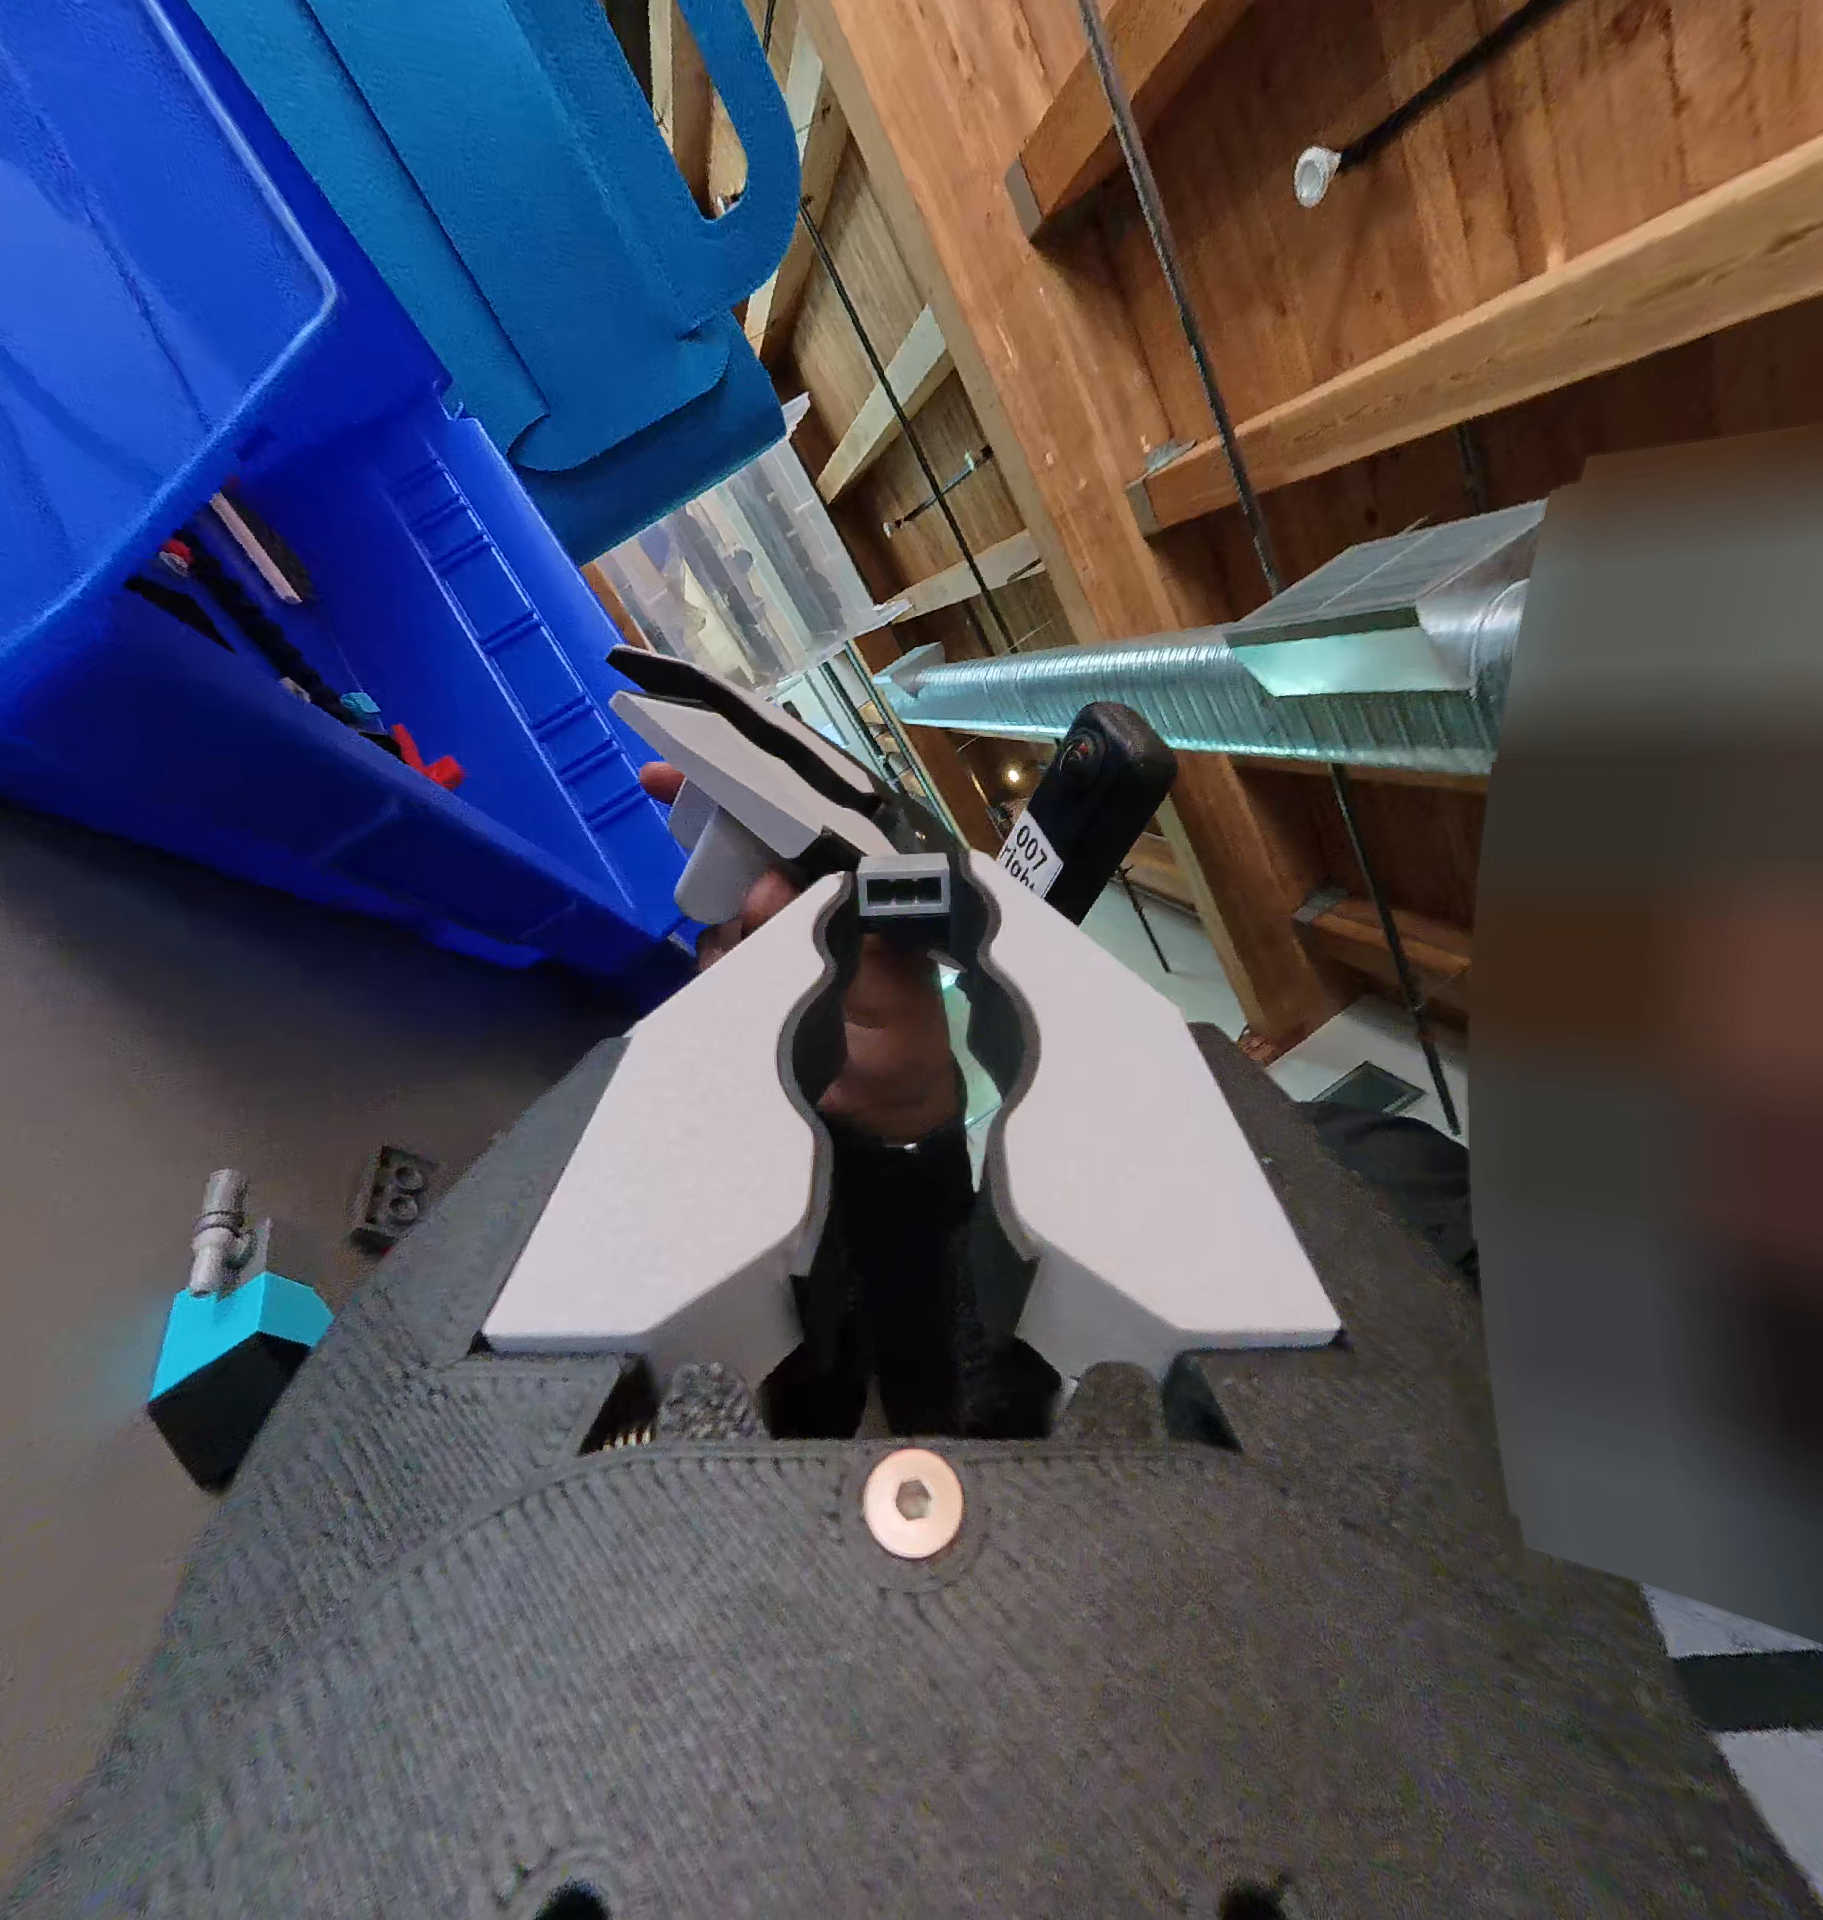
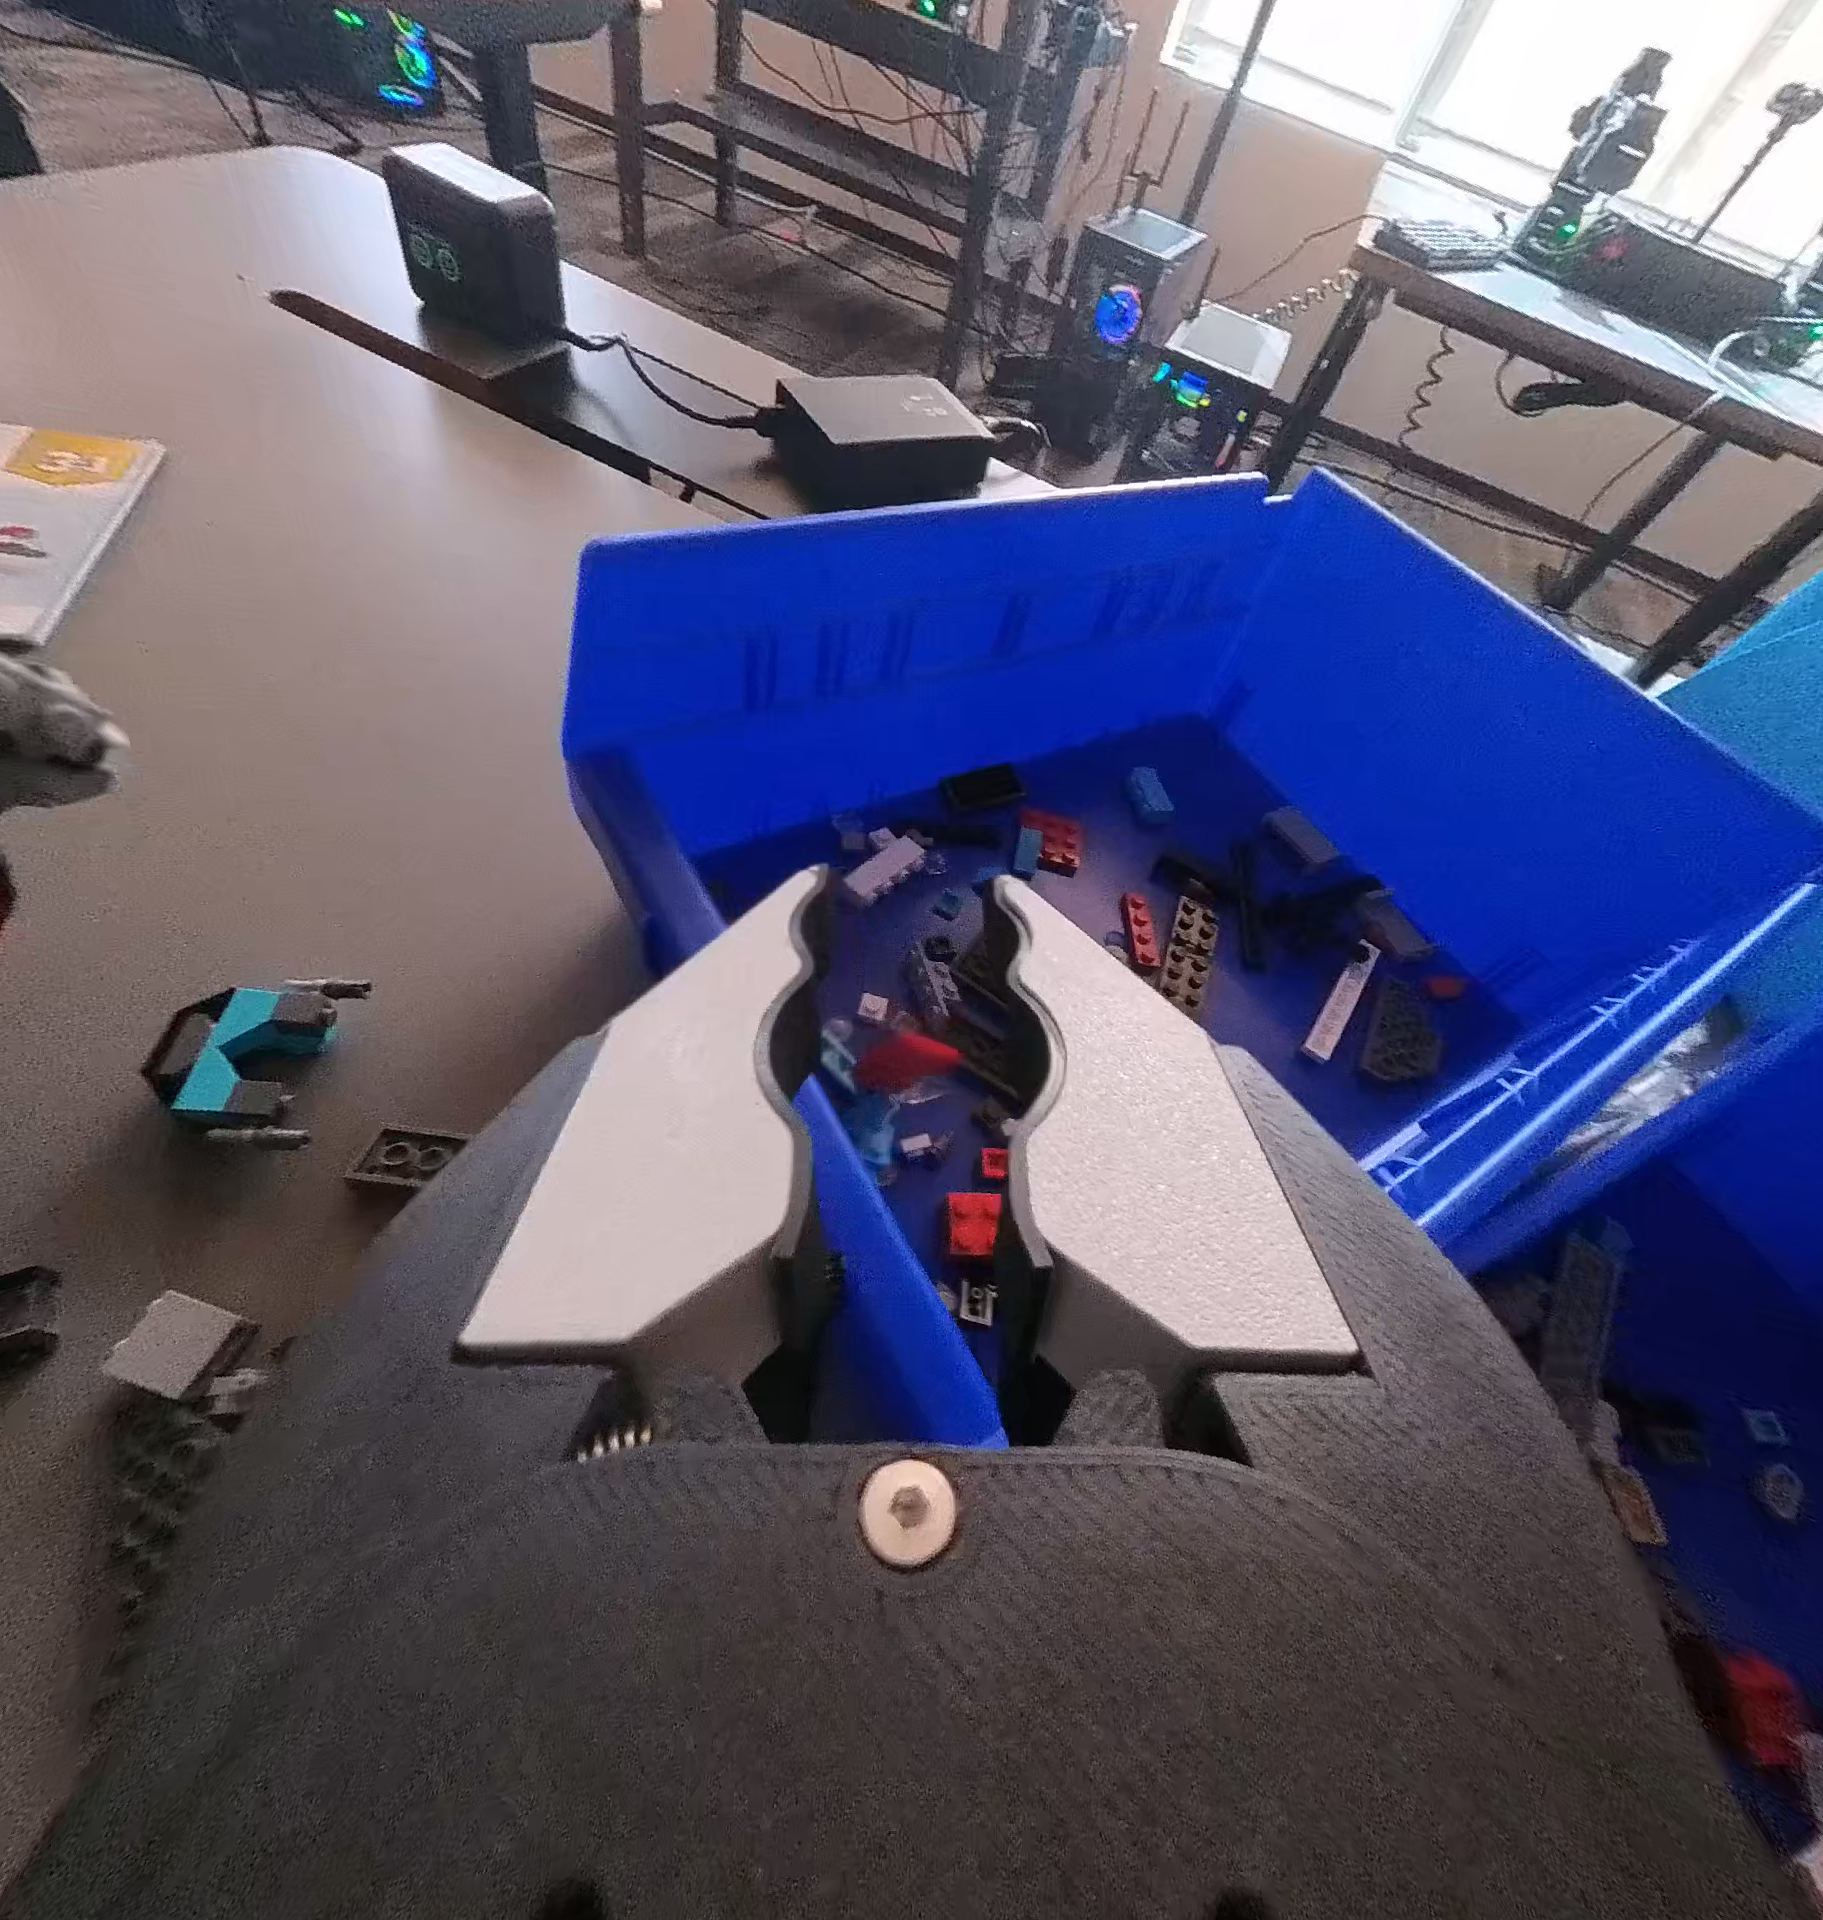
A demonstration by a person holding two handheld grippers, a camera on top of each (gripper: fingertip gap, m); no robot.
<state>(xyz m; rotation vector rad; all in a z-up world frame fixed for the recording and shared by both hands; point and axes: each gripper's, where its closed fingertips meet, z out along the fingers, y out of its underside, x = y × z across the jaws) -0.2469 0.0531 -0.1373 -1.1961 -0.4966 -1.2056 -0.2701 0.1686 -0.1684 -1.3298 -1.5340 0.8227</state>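
Note:
My left gripper [image 1: 904, 896] is shut on a small grey brick [image 1: 903, 894] and holds it up in the air, tilted toward the ceiling. The other gripper [image 1: 772, 790] shows beyond it, held by a hand. My right gripper [image 2: 907, 896] is open and empty, hovering over a blue bin [image 2: 886, 634] with several loose bricks inside, among them a red brick [image 2: 974, 1224] between the fingers. The left gripper's tip [image 2: 45, 727] shows at the left edge of the right wrist view.
On the dark table [image 2: 367, 727] lie a teal-and-black brick assembly [image 2: 242, 1049], a dark plate [image 2: 403, 1155] and a grey piece [image 2: 174, 1345]. A booklet [image 2: 34, 520] lies far left. Black boxes [image 2: 471, 249] stand behind. The teal assembly [image 1: 232, 1351] also shows in the left wrist view beside the blue bin [image 1: 263, 520].

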